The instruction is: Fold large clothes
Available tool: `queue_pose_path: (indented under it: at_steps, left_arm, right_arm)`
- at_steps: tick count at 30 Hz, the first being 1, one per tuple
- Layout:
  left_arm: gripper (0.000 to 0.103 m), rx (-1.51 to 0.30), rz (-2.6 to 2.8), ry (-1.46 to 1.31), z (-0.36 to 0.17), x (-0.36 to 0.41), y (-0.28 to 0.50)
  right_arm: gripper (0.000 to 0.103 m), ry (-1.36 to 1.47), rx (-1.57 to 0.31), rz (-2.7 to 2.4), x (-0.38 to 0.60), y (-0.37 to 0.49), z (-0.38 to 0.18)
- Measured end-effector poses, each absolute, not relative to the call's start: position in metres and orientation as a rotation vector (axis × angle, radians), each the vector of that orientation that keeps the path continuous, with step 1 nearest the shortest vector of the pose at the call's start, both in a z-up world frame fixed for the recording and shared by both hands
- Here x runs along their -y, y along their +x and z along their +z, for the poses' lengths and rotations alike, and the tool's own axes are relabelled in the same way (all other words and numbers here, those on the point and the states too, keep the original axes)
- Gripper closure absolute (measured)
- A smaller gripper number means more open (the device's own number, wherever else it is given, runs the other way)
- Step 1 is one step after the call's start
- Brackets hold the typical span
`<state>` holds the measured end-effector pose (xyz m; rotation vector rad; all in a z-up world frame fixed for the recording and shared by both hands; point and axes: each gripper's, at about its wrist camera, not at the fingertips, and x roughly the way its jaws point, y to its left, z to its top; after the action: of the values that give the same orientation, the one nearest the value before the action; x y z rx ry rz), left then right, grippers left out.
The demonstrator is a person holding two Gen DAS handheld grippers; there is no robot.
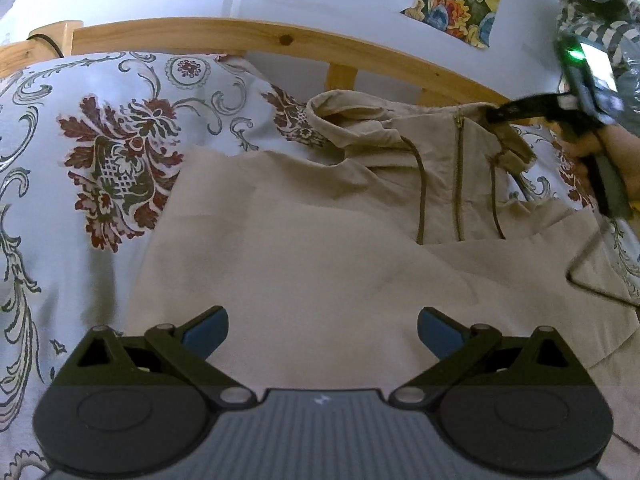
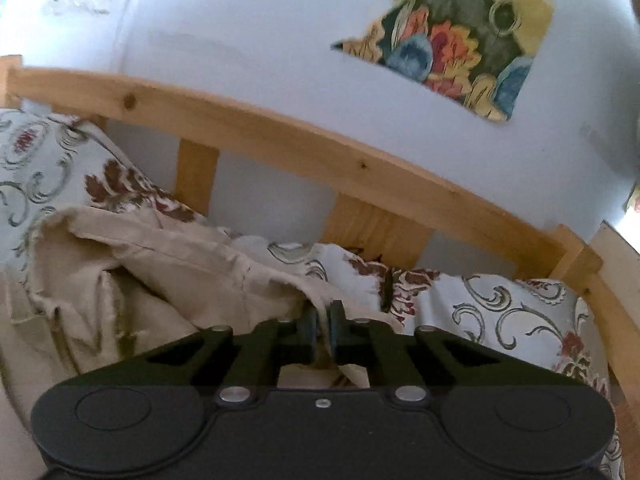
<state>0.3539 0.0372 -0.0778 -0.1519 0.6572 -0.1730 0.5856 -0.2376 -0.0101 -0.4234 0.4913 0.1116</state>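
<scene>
A big tan cloth jacket with a hood, a brown zipper and brown strings (image 1: 360, 240) lies spread on the bed cover with red flowers and grey swirls (image 1: 80, 152). The hood end of the jacket points toward the curved wooden bed rail (image 1: 248, 36), so the jacket's long side runs from that rail back toward the person.

The left gripper (image 1: 322, 330) is wide open, with its blue fingertips (image 1: 208, 330) far apart. It holds nothing. It hovers over the part of the jacket far from the rail. I cannot tell if it touches the cloth.

The right gripper (image 2: 322, 322) is pinched closed on the jacket's hood edge, close to the rail. In the left camera it shows as a dark claw at the hood, just below the rail.

So the right gripper is the one nearer the rail end. I think the next fold brings that hood end away from the rail, down over the zipper. The left gripper would need to grab or press the cloth first.
</scene>
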Motion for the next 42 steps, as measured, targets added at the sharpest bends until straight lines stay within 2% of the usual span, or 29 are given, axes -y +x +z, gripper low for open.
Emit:
queue_pose_path:
  at_steps: [5, 11, 14, 25, 28, 31, 33, 36, 40, 42]
  left_arm:
    - [0.001, -0.619, -0.176, -0.170, -0.071, -0.040, 0.351]
    - [0.001, -0.527, -0.199, -0.271, -0.059, -0.060, 0.340]
    - [0.001, -0.490, -0.216, -0.310, -0.051, -0.069, 0.336]
    - [0.001, -0.466, -0.330, -0.362, -0.032, -0.071, 0.333]
    - [0.001, -0.531, -0.447, -0.426, -0.040, -0.069, 0.340]
    - [0.001, -0.575, -0.528, -0.484, -0.049, -0.071, 0.347]
    - [0.001, -0.616, -0.571, -0.540, -0.056, -0.077, 0.353]
    - [0.001, -0.677, -0.609, -0.631, -0.062, -0.088, 0.364]
    - [0.001, -0.760, -0.600, -0.705, -0.072, -0.098, 0.388]
    - [0.001, -0.813, -0.590, -0.752, -0.077, -0.098, 0.403]
  right_arm:
    - [0.100, -0.569, -0.211, 0.175, 0.237, 0.494, -0.023]
    - [0.100, -0.759, -0.078, 0.195, 0.236, 0.402, -0.090]
    - [0.100, -0.845, -0.090, 0.218, 0.234, 0.377, -0.116]
    - [0.098, -0.733, -0.252, 0.165, 0.264, 0.330, -0.148]
    - [0.083, -0.637, -0.317, 0.156, 0.272, 0.315, -0.148]
    - [0.072, -0.413, -0.403, 0.184, 0.286, 0.308, -0.136]
    - [0.053, -0.247, -0.454, 0.208, 0.299, 0.303, -0.126]
    - [0.032, -0.026, -0.523, 0.270, 0.323, 0.297, -0.115]
    - [0.017, 0.272, -0.598, 0.349, 0.355, 0.300, -0.107]
    - [0.016, 0.414, -0.634, 0.361, 0.369, 0.311, -0.106]
